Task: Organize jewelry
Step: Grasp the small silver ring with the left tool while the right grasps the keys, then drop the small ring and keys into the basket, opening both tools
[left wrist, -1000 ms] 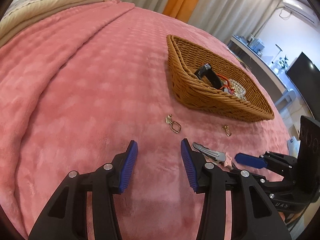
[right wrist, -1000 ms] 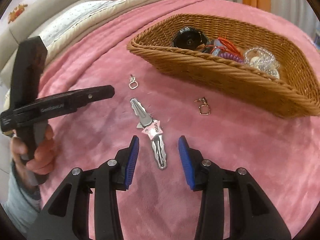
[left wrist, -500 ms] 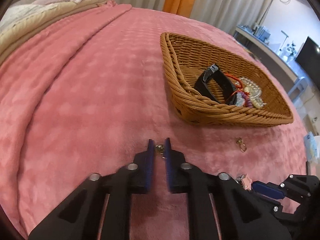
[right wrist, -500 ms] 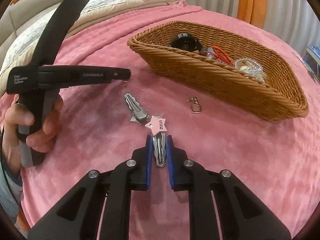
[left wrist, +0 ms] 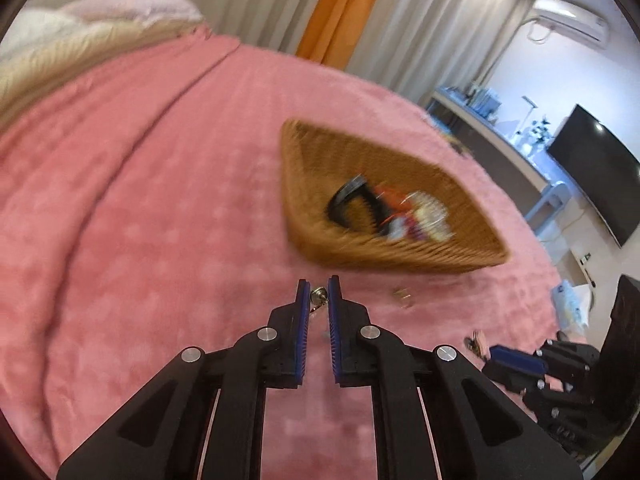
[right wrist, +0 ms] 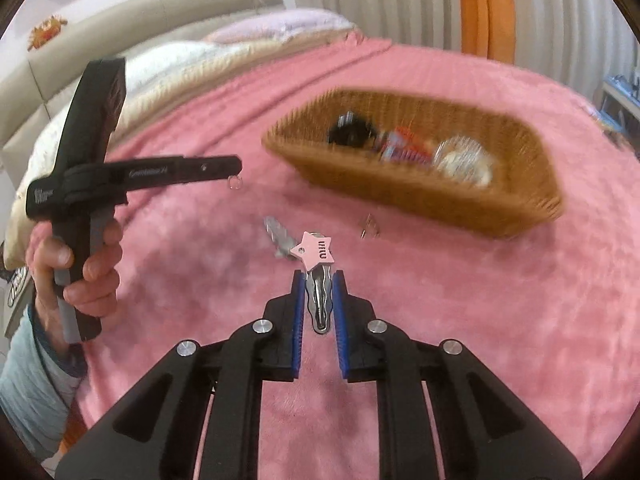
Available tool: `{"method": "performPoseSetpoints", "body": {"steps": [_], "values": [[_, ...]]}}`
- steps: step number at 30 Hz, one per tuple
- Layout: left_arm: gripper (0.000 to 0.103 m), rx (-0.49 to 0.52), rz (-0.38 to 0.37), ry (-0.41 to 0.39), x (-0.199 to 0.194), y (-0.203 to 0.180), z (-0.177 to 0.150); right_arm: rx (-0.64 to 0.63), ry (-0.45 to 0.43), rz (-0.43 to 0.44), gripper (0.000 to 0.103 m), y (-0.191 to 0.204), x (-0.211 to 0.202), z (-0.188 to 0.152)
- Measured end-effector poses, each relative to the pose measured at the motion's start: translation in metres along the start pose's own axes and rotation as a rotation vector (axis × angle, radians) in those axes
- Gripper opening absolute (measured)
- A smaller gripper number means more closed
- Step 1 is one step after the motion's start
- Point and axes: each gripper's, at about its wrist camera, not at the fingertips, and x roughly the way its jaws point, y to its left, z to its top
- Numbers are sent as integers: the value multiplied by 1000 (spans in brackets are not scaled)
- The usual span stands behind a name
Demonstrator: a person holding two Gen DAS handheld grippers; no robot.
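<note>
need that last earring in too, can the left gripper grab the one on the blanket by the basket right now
Probably not yet. The left gripper is shut on an earring, so its fingers are full. The loose earring lies bare on the blanket near the basket, nothing covering it.

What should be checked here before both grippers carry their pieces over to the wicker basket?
1. Left gripper shut on the small earring: ok, held at the very tips of the fingers.
2. Right gripper shut on the star hair clip: ok, the pink star sticks out past the tips.
3. Held pieces clear of the pink blanket: earring ok, it hangs free in the right wrist view; clip cannot tell.
4. Wicker basket has room: ok, its left part is bare.
5. Pieces left on the blanket: not ok, a second hair clip and a second earring remain.
</note>
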Motion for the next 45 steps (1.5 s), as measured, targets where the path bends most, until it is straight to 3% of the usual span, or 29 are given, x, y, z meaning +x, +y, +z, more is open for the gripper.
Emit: {"method": "performPoseSetpoints", "body": {"steps": [8, 15, 26, 34, 38, 45], "values": [[7, 91, -82, -120, -39, -49, 38, 25, -146, -55, 12, -27, -43, 57], [7, 155, -170, -180, -22, -80, 75, 63, -172, -105, 12, -66, -21, 100], [8, 129, -84, -102, 87, -70, 89, 195, -63, -141, 12, -138, 73, 108], [9, 139, -47, -23, 121, -63, 79, 235, -5, -124, 13, -151, 97, 97], [36, 130, -62, -44, 108, -62, 79, 244, -33, -133, 47, -151, 88, 95], [39, 128, -71, -114, 52, -65, 72, 248, -118, -94, 47, -139, 42, 92]]}}
